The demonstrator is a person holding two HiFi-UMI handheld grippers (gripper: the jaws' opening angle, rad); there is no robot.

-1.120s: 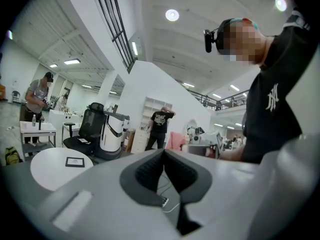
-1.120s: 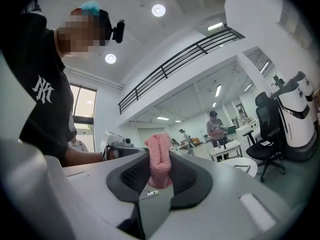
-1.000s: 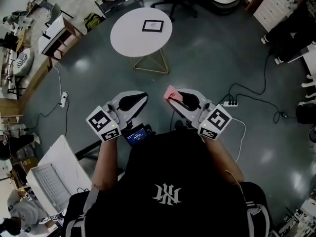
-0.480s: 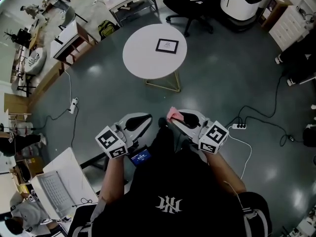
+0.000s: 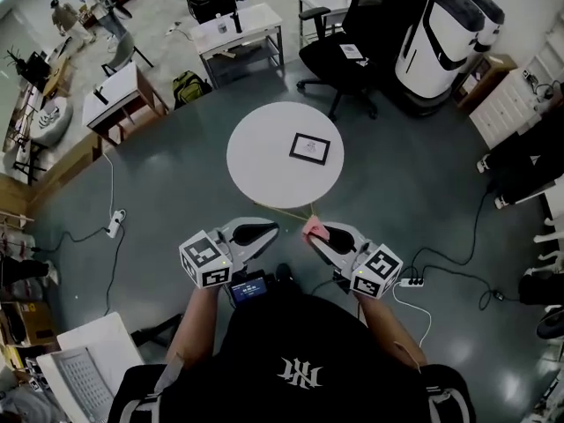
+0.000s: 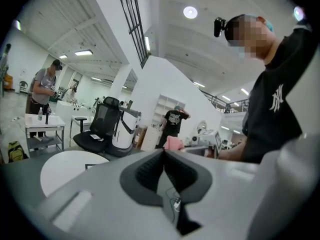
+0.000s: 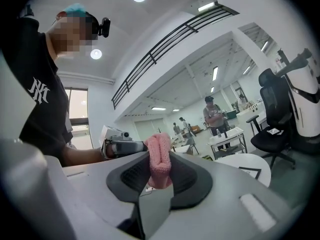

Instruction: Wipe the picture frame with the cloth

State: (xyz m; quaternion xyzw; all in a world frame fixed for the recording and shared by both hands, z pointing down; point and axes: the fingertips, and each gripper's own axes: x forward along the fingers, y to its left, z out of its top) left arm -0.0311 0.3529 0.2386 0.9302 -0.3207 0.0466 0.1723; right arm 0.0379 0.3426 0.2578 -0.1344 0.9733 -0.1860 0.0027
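A black picture frame (image 5: 310, 147) lies flat on a round white table (image 5: 264, 166) ahead of me; it also shows small in the right gripper view (image 7: 250, 172). My right gripper (image 5: 310, 234) is shut on a folded pink cloth (image 7: 160, 159), which sticks out from between its jaws (image 5: 313, 230). My left gripper (image 5: 273, 231) is shut with nothing in it; its pads meet in the left gripper view (image 6: 163, 156). Both grippers hang in the air just short of the table's near edge, side by side and pointing at it.
A black office chair (image 5: 352, 47) and a white machine (image 5: 441, 33) stand behind the table. A small white desk (image 5: 238, 32) stands at the back, with people near it. Cables and a power strip (image 5: 410, 282) lie on the grey floor at the right.
I have walked toward the round table: it and the frame have come closer and lower in the head view. Both grippers kept their pose, the right still holding the cloth.
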